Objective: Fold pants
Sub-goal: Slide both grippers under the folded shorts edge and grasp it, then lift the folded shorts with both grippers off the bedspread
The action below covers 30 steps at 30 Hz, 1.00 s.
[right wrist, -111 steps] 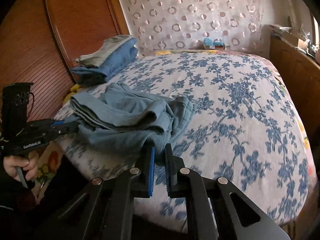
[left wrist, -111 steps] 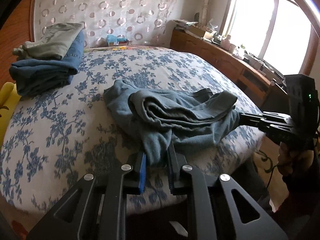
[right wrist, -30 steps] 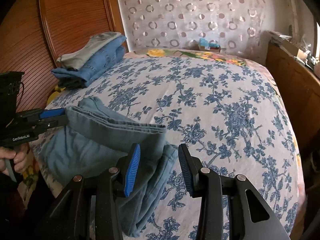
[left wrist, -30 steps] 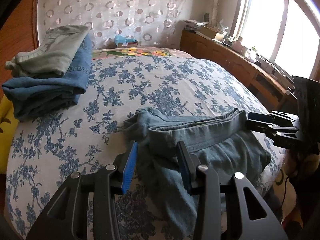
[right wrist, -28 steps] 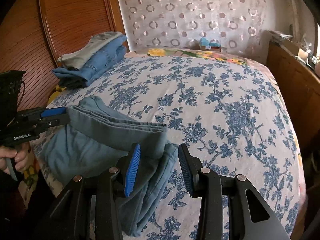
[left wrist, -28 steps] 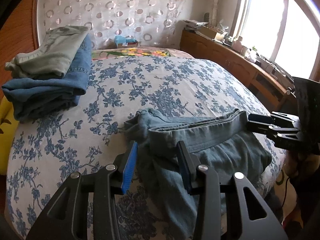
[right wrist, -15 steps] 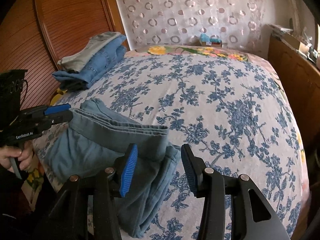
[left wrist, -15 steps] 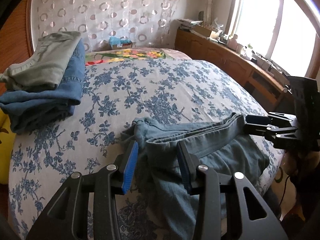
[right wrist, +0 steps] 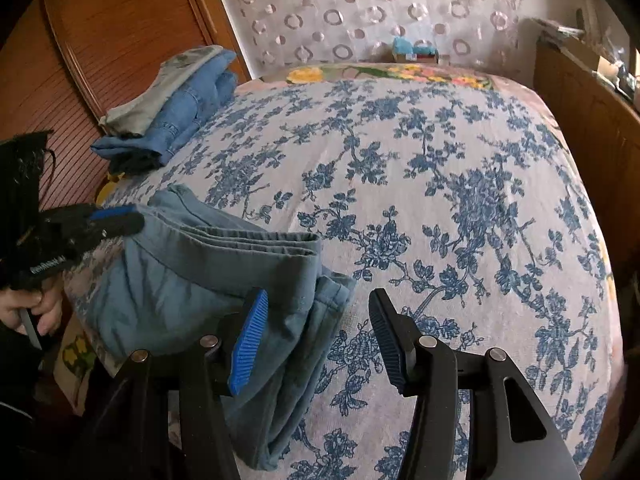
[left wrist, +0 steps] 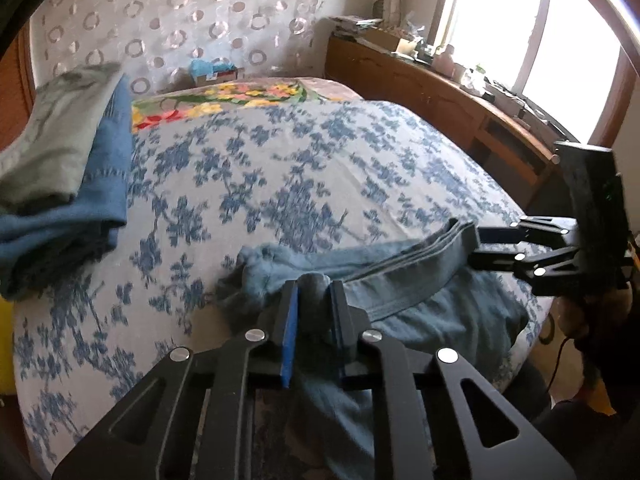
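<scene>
Pants (left wrist: 404,280), blue-grey, lie bunched at the near edge of my floral bed (left wrist: 304,184); my left claw (left wrist: 314,312) has just been closing and pinches a fold of them; my right claw (right wrist: 316,336) has just been opening, pads off the cloth.

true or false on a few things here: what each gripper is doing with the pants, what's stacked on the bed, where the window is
1. The left gripper is shut on the grey-blue pants. True; its jaws have just been closing.
2. The right gripper pinches the pants. False; its jaws stand apart, just opening.
3. Folded clothes are stacked near the wooden headboard. True.
4. The bedspread is plain white. False; it has blue flowers.
</scene>
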Each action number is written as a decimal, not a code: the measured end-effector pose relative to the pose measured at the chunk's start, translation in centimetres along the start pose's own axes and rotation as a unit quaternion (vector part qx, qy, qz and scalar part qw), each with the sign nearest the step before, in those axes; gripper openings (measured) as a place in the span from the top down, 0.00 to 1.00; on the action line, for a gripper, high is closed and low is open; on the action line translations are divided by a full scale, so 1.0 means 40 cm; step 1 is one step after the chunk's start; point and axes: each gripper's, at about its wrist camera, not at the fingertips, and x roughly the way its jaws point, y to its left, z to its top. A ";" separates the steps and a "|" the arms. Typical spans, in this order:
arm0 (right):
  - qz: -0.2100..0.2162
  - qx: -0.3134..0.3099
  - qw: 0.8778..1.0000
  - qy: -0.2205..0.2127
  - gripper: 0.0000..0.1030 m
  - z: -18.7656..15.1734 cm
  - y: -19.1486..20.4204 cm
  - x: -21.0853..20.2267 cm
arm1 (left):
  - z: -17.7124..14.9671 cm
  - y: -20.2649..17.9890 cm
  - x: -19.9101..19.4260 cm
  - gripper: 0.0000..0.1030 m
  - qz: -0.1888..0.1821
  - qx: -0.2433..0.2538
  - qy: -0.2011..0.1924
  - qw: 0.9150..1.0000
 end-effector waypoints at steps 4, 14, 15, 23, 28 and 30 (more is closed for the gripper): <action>0.007 0.004 1.000 0.007 0.47 0.003 0.004 0.005 | 0.017 0.009 0.000 0.84 0.005 0.004 0.010 1.000; -0.003 0.006 1.000 0.028 0.47 0.004 0.013 0.024 | 0.002 0.040 0.022 0.54 0.018 -0.021 0.035 0.999; -0.004 0.008 1.000 0.027 0.47 0.005 0.012 0.024 | 0.002 0.040 0.023 0.53 0.020 -0.018 0.034 0.999; -0.008 0.005 1.000 0.023 0.47 0.018 0.024 0.040 | 0.024 0.047 0.020 0.52 0.033 -0.018 0.024 0.999; -0.010 -0.005 1.000 0.024 0.54 0.022 0.036 0.051 | 0.020 0.056 0.037 0.50 0.048 -0.011 0.032 0.998; -0.013 -0.009 1.000 0.024 0.55 0.022 0.042 0.055 | 0.012 0.062 0.046 0.50 0.047 -0.012 0.037 0.998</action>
